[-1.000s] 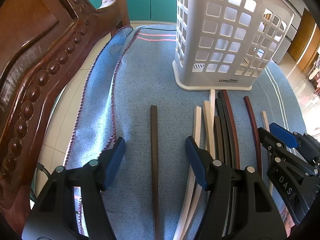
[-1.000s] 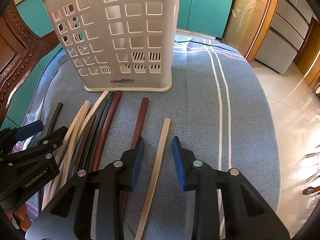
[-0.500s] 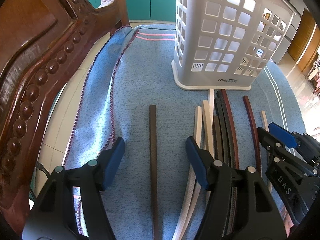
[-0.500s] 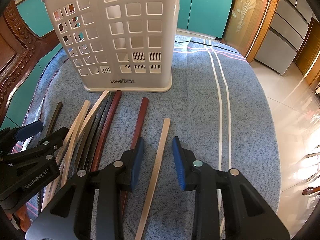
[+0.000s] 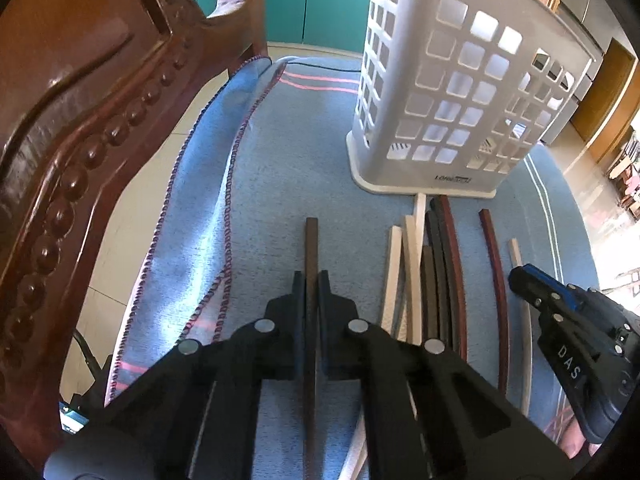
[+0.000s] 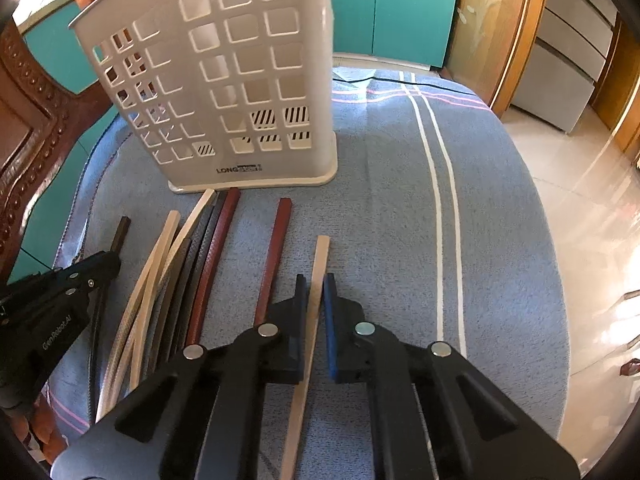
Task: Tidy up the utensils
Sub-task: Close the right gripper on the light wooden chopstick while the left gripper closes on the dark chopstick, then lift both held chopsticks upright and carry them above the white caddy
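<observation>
Several long flat sticks lie side by side on a blue cloth in front of a white perforated basket (image 5: 460, 92), which also shows in the right wrist view (image 6: 240, 80). My left gripper (image 5: 311, 280) is shut on a dark brown stick (image 5: 311, 240) at the left of the row. My right gripper (image 6: 316, 282) is shut on a pale beige stick (image 6: 322, 252) at the right of the row. A bundle of cream, dark and red-brown sticks (image 6: 192, 256) lies between them, with a single red-brown stick (image 6: 276, 248) beside the beige one.
A carved dark wooden chair back (image 5: 80, 120) stands close on the left. The blue cloth (image 6: 400, 200) has white stripes and covers a rounded table; its right edge drops to a tiled floor (image 6: 580, 200). Teal cabinets (image 6: 400, 12) stand behind.
Both grippers were open around their sticks; both have now closed on them, the left on the dark brown stick, the right on the beige one. Both moved forward slightly.
</observation>
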A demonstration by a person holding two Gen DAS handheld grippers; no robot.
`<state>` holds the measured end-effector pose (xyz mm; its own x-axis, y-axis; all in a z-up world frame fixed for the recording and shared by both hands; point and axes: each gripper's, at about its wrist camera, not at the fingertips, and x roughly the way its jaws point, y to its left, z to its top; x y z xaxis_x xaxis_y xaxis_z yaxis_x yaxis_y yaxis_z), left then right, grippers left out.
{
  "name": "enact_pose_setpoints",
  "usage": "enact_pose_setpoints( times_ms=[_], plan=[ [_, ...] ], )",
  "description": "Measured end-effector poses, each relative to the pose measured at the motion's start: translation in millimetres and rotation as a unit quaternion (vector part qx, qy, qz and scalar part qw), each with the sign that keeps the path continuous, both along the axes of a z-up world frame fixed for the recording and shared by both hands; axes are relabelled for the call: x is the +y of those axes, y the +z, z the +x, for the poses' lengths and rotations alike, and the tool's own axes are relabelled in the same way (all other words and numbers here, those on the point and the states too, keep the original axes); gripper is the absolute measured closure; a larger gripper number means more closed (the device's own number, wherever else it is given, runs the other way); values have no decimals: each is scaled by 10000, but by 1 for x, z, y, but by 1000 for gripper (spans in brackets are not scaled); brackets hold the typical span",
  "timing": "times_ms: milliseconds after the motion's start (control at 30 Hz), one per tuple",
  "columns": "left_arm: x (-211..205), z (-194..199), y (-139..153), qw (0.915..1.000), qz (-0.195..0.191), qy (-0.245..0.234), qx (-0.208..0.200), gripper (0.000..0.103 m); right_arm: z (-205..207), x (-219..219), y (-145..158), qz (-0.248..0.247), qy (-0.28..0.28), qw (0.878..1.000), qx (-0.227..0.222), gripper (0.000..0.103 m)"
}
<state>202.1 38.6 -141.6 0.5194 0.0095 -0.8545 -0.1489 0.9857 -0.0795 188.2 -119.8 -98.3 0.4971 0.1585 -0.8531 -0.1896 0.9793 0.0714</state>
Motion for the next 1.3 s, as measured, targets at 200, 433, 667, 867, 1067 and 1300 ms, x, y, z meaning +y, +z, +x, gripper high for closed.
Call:
enact_pose_setpoints(
  times_ms=[200, 433, 667, 867, 1067, 1300],
  plan=[
    [-5, -6, 13, 9995, 0, -79, -304, 96, 0, -8, 6, 139, -73, 9998, -128, 96],
    [-5, -13, 24, 9988, -8, -121, -485, 96, -2, -10, 16, 165, -7, 9993, -332, 96],
    [-11, -13, 18, 9993, 56, -209, -303, 96, -6, -3, 7, -102, 67, 9999, -119, 96],
    [-11, -13, 18, 9993, 57, -212, -300, 96, -9, 3, -3, -362, 154, 9992, 32, 96],
    [-10, -13, 18, 9993, 56, -206, -304, 96, -17, 12, -3, -769, 196, 9968, -54, 76],
    [-10, -15, 19, 9993, 47, -209, -319, 96, -24, 17, -5, -577, 287, 9979, -37, 96]
  ],
)
